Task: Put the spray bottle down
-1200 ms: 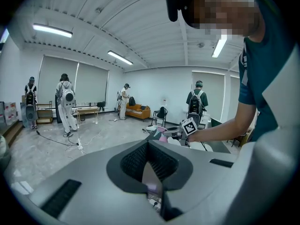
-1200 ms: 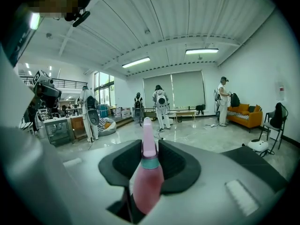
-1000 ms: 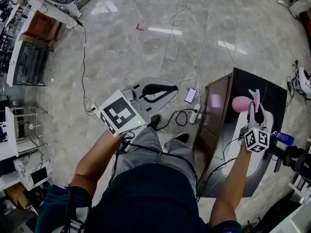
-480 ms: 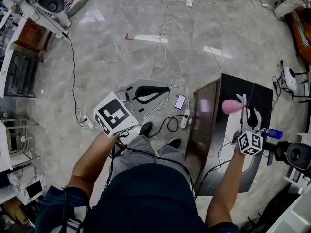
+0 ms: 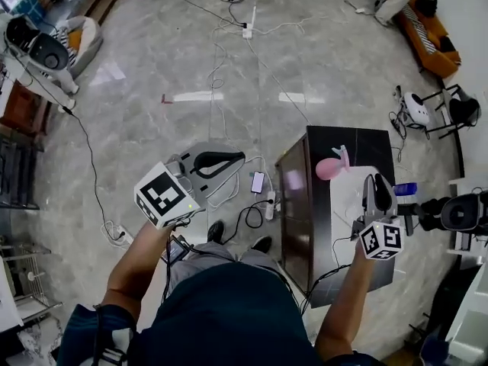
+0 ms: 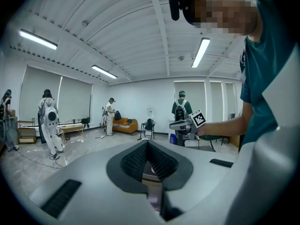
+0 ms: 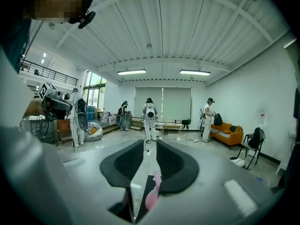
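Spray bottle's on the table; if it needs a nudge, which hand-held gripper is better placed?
Right. The right hand-held gripper hangs over the dark table beside the pink spray bottle, its jaws apart though just closing, nothing between them. The left hand-held gripper is out over the floor, off the table.

A dark surface [image 5: 366, 147] stands right of centre on the marble floor [image 5: 152, 67]. 1 phone [image 5: 258, 181] and 1 white power strip [image 5: 269, 204] lie just left; an orange sofa [image 5: 432, 27] sits upper right.

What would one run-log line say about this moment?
spray bottle: on table, let go | right tongs: open, empty, just narrowed | left tongs: shut, empty
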`<state>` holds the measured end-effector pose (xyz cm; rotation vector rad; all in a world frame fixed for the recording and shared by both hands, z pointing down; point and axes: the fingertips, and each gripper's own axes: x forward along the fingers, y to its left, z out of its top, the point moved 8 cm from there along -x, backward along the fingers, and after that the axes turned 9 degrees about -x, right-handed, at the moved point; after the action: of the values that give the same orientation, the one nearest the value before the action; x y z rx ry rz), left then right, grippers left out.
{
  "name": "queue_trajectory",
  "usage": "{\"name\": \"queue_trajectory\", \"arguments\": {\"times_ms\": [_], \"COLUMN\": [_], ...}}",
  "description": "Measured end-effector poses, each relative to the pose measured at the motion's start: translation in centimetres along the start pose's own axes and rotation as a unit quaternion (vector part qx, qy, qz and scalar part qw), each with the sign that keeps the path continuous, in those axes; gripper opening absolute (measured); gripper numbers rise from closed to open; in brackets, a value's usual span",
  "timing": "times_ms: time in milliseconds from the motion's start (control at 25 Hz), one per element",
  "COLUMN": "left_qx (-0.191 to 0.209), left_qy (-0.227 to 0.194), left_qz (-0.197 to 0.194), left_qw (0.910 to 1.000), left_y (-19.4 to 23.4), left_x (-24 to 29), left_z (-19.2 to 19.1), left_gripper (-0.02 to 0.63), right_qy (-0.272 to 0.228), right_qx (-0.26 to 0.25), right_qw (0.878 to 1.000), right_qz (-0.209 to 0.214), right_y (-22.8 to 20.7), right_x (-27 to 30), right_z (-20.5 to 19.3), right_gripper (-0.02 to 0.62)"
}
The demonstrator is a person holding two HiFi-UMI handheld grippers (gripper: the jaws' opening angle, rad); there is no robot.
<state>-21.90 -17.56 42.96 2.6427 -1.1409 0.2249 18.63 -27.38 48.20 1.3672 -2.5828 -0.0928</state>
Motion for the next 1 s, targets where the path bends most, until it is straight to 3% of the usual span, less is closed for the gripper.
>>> {"name": "queue_trajectory", "arguments": {"times_ms": [280, 560, 1000], "left_qx": [0.031, 0.058, 0.083], "left_qy": [-0.007, -0.01, -0.009], "left_qz": [-0.052, -0.097, -0.162], "left_qw": [0.9982, 0.9936, 0.9833], "left_y": [-1.7, -3.2, -5.2], "left_x": [1.0, 1.5, 2.9], "left_z": [2.6, 4.7, 5.9], "left_gripper": [0.005, 0.005, 0.005], "right_qy": [-0.017, -0.009, -0.021], "right_qx": [0.009, 0.02, 0.018], "right_qw": [1.0, 1.0, 0.999], "right_qz": [0.001, -0.014, -0.045], "right_y": [1.7, 3.8, 7.1], "right_x": [-5.7, -10.3, -15.0], "right_z": [6.4, 11.0, 14.2], "right_gripper": [0.012, 0.012, 0.011]}}
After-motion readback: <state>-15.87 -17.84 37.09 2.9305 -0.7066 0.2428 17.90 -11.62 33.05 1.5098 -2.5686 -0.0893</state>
